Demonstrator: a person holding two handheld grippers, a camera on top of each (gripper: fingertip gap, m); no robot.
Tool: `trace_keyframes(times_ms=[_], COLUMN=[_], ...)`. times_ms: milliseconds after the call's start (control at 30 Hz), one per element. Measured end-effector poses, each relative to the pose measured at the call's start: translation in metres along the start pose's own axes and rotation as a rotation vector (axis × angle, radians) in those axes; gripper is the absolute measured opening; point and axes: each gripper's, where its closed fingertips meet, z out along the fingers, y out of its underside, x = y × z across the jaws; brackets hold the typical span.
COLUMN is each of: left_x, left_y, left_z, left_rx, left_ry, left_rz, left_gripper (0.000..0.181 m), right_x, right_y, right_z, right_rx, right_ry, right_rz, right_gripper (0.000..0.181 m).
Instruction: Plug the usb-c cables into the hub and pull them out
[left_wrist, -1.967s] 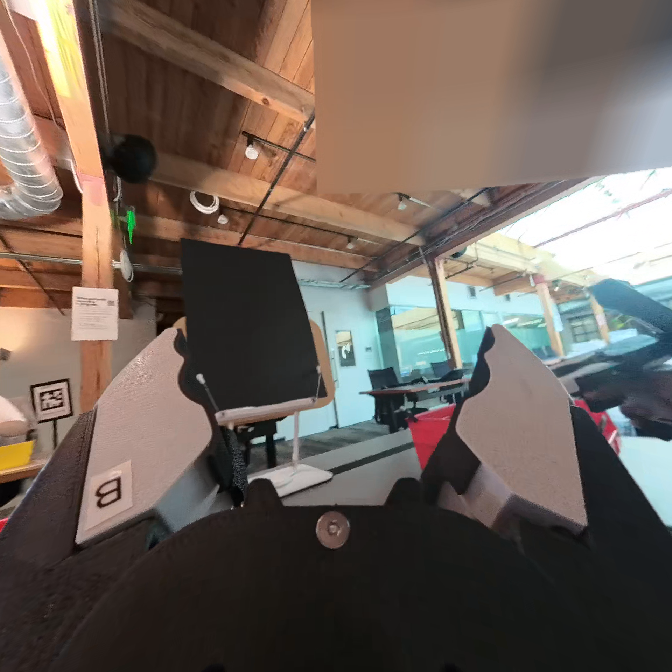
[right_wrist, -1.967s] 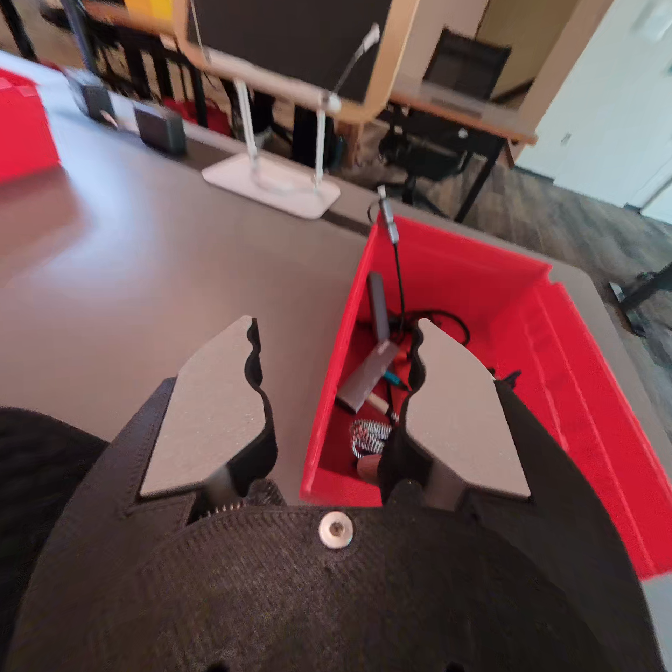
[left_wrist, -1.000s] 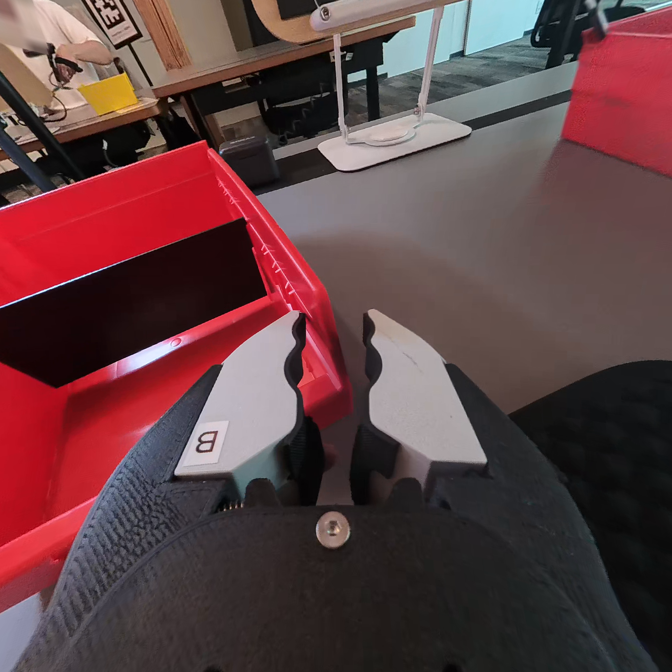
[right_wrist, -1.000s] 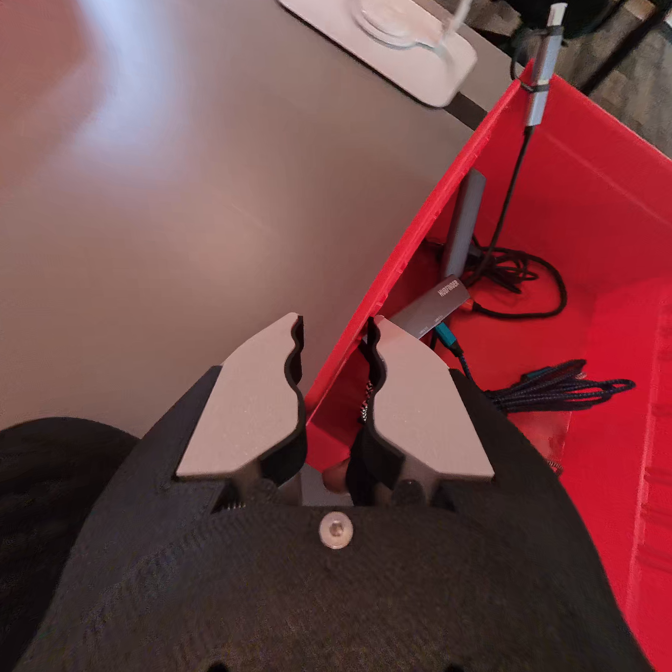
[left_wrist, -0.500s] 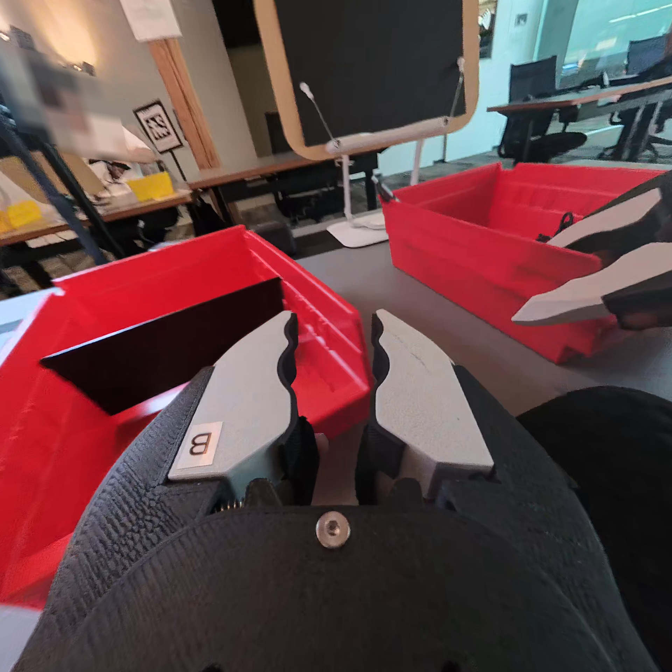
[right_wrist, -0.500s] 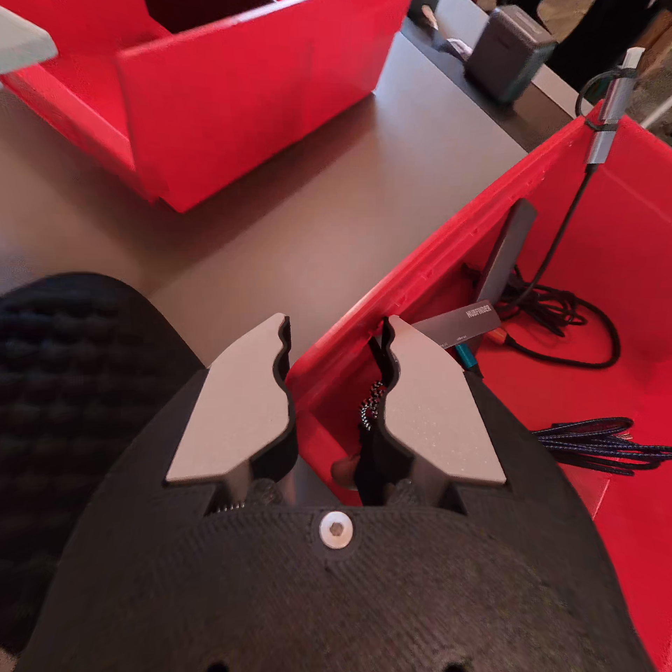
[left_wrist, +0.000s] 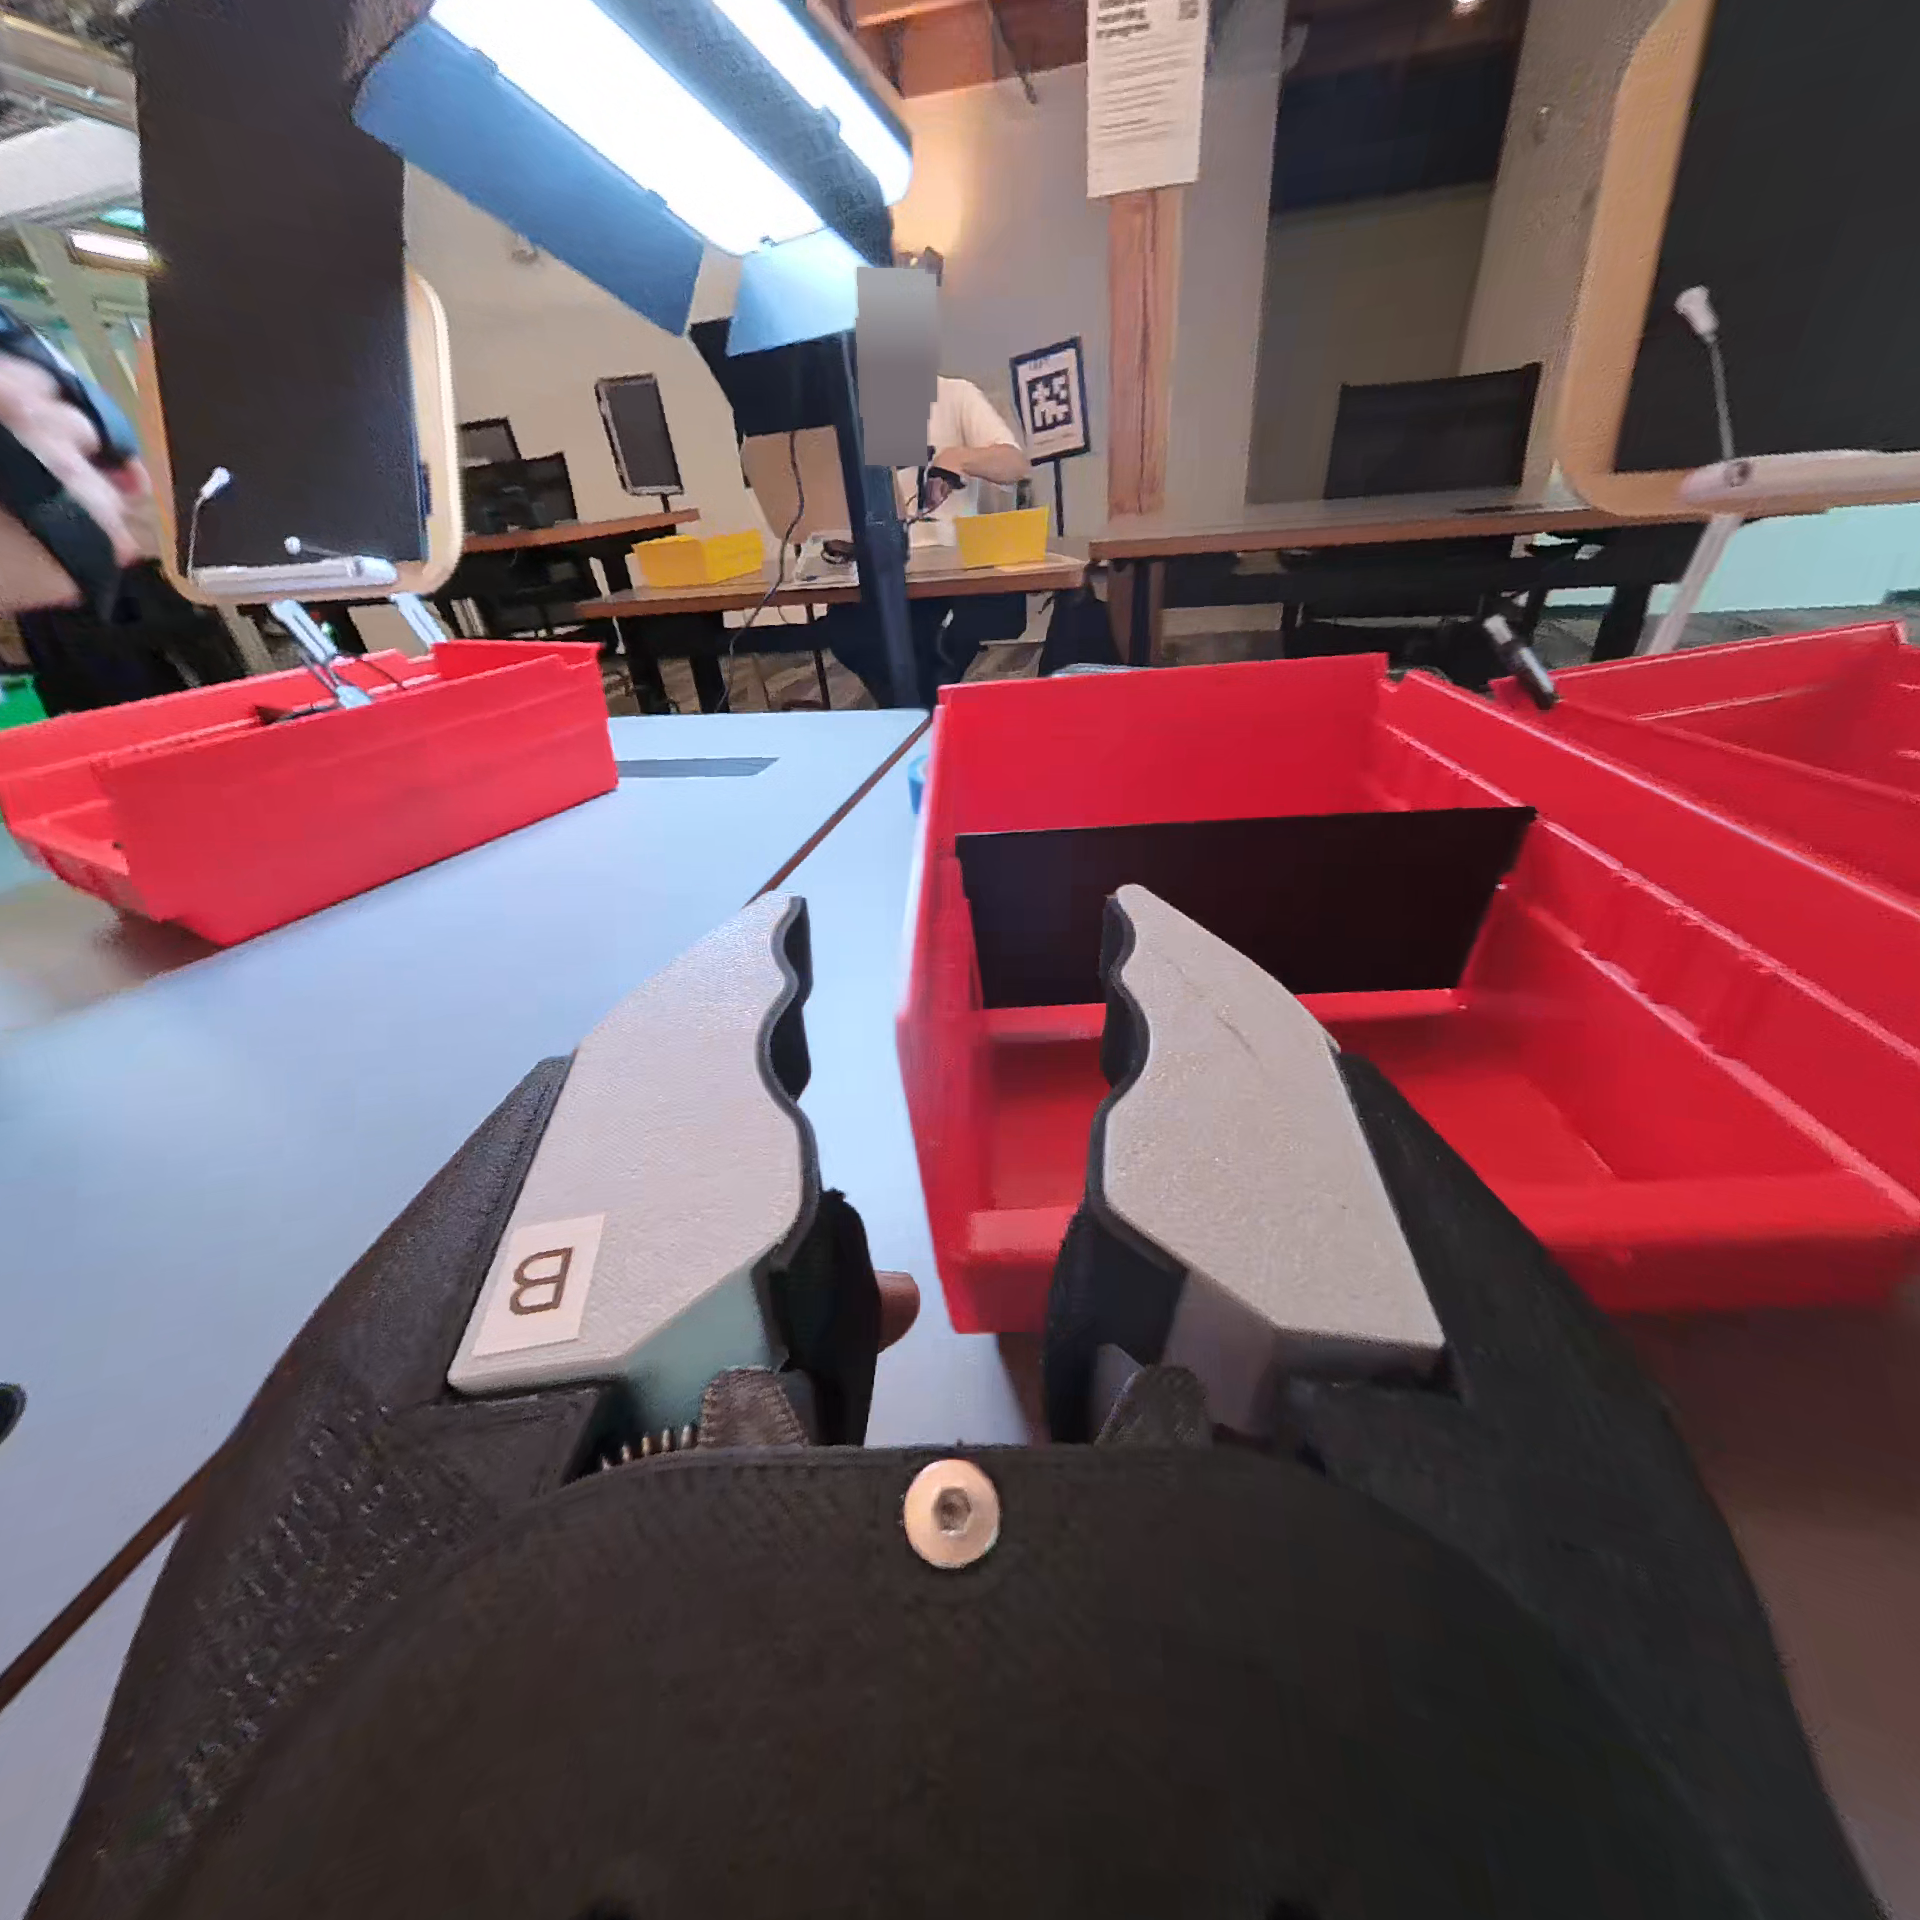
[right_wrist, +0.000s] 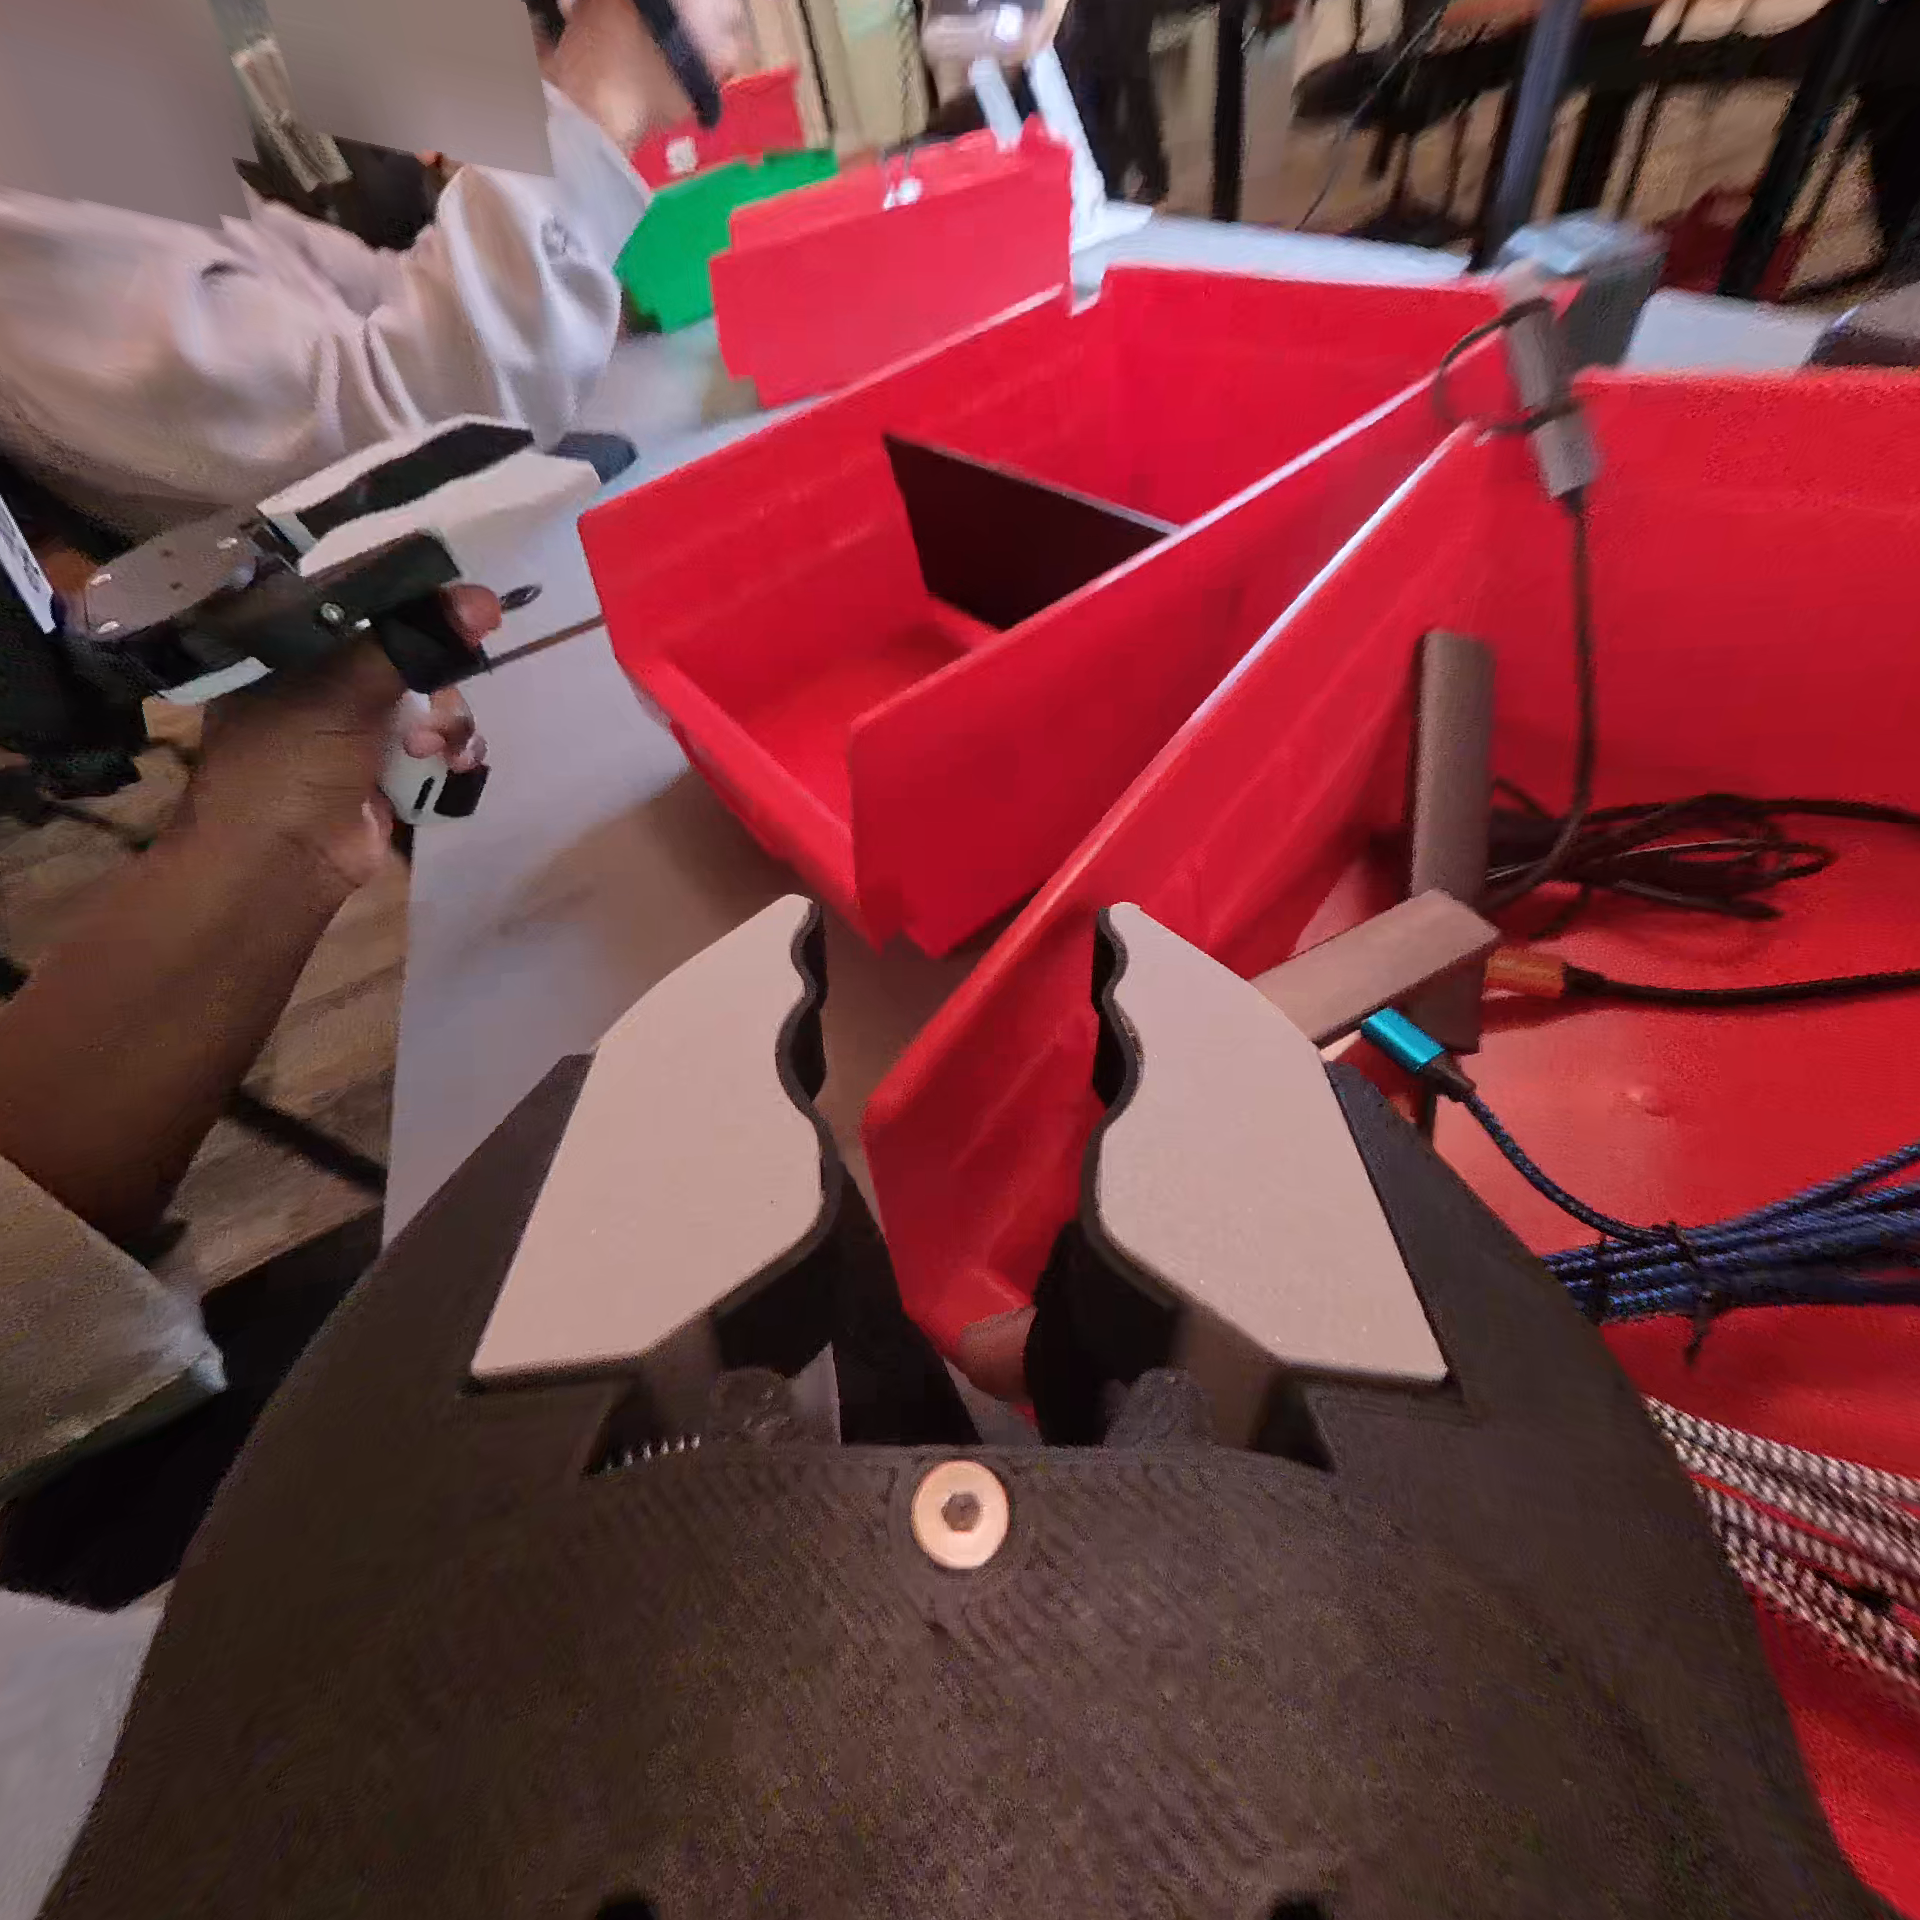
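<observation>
In the right wrist view, a red bin (right_wrist: 1714, 582) holds a grey hub (right_wrist: 1371, 966) lying flat and a darker hub (right_wrist: 1449, 769) leaning on the bin wall. A blue braided cable (right_wrist: 1766, 1236) with a teal plug (right_wrist: 1403, 1039) lies by the flat hub. An orange-tipped black cable (right_wrist: 1522, 977) and a red-and-white braided cable (right_wrist: 1818, 1527) also lie inside. My right gripper (right_wrist: 956, 925) is open and empty, with the bin's near left wall between its jaws. My left gripper (left_wrist: 951, 925) is open and empty, low over the grey table (left_wrist: 364, 1039).
A second red bin with a black divider (left_wrist: 1226, 894) sits in front of my left gripper; it also shows in the right wrist view (right_wrist: 1018, 540). Another red bin (left_wrist: 312, 790) stands far left. A small adapter (right_wrist: 1558, 436) hangs on the cable bin's rim. Another person's hand-held device (right_wrist: 312, 582) is at the left.
Both views have swung left. Both grippers' jaws stand a little wider than half a second ago. My right gripper no longer shows in the left wrist view.
</observation>
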Motion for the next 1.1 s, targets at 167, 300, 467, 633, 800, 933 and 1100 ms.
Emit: trace_keyframes(times_ms=[167,300,467,633,800,933,1100], left_x=[0.000,0.002,0.009,0.018,0.039,0.021,0.020], left_y=[0.048,0.049,0.046,0.036,0.058,0.052,-0.027], left_z=[0.029,0.016,-0.035,-0.059,-0.051,-0.052,-0.073], left_rx=[-0.244,-0.274,-0.288,-0.240,-0.375,-0.351,-0.024], left_ry=[0.149,0.151,0.119,0.159,0.361,0.150,0.058], left_rz=[0.002,0.065,0.044,-0.055,-0.209,0.017,-0.016], left_gripper=[0.010,0.003,0.003,0.035,0.040,0.012,0.009], right_x=[-0.015,-0.040,-0.059,-0.060,-0.055,-0.041,-0.058], right_y=[-0.009,-0.009,0.015,0.024,0.038,0.034,-0.005], right_z=[-0.010,-0.008,0.011,0.025,0.044,0.049,0.029], right_rx=[0.113,0.155,0.075,0.000,-0.142,-0.197,0.023], right_ry=[0.072,0.028,-0.034,0.066,0.116,0.198,0.185], right_rz=[-0.109,-0.186,-0.133,-0.186,-0.215,-0.321,-0.423], right_gripper=[0.043,0.033,0.034,0.057,0.058,0.022,0.020])
